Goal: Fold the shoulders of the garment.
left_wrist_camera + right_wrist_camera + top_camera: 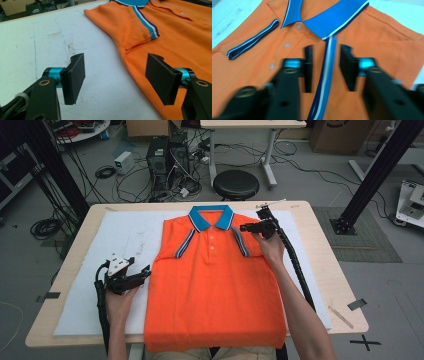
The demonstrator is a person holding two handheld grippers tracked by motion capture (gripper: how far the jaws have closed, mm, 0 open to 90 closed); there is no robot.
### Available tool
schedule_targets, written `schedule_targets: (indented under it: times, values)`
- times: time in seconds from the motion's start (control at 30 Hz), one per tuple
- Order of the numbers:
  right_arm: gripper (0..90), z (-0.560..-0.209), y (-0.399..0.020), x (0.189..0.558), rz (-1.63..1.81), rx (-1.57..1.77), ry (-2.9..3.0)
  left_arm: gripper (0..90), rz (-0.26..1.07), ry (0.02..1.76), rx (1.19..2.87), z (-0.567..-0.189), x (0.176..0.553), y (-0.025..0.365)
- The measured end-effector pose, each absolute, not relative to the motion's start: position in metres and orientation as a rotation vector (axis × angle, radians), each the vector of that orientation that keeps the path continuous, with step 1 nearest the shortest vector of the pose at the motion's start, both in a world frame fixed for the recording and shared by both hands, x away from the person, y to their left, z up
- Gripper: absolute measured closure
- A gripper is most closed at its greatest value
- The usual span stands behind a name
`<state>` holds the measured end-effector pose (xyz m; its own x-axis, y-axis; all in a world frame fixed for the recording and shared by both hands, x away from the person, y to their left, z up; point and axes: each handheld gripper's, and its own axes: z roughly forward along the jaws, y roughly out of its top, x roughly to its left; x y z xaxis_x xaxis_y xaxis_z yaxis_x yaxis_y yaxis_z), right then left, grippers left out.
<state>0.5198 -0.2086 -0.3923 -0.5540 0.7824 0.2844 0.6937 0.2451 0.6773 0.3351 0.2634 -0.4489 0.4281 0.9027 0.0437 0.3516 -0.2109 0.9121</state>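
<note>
Folding barely started: left gripper [145,271] wide open, empty, at the shirt's left edge; orange polo shirt [215,285] flat on white mat [90,285], sleeves tucked in. Right gripper [324,66] part open over the striped cuff [325,75], gripping nothing. Hem overhangs near table edge; bare mat both sides.

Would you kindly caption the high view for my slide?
Orange polo shirt with sleeves folded in on a white mat, left gripper and right gripper open beside it.

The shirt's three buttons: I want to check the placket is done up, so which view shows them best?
The right gripper view: the buttons sit large and near beside the blue collar. The high view shows them as tiny dots on the shirt; the left gripper view catches them faintly at its edge.
</note>
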Motion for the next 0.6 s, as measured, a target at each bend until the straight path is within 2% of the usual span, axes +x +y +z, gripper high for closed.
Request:
schedule_targets:
  times: [0.07, 0.23, 0.5, 0.57, 0.6]
  values:
    - [59.2, -0.392, -0.209, 0.518, 1.187, 1.423, 2.391, 32.5, 0.757, 1.083, 1.771, -0.449, 0.335, 0.264]
    - [58.1, -0.392, -0.216, 0.510, 1.102, 1.422, 2.390, 32.5, 0.756, 1.083, 1.771, -0.449, 0.335, 0.264]
    - [55.5, -0.409, -0.254, 0.473, 1.040, 1.491, 2.328, 32.5, 0.761, 1.125, 1.765, -0.449, 0.337, 0.264]
    - [52.0, -0.413, -0.259, 0.461, 1.039, 1.476, 2.327, 32.5, 0.760, 1.139, 1.758, -0.449, 0.337, 0.264]
    - [47.5, -0.414, -0.262, 0.448, 1.042, 1.442, 2.309, 32.5, 0.758, 1.140, 1.758, -0.449, 0.337, 0.264]
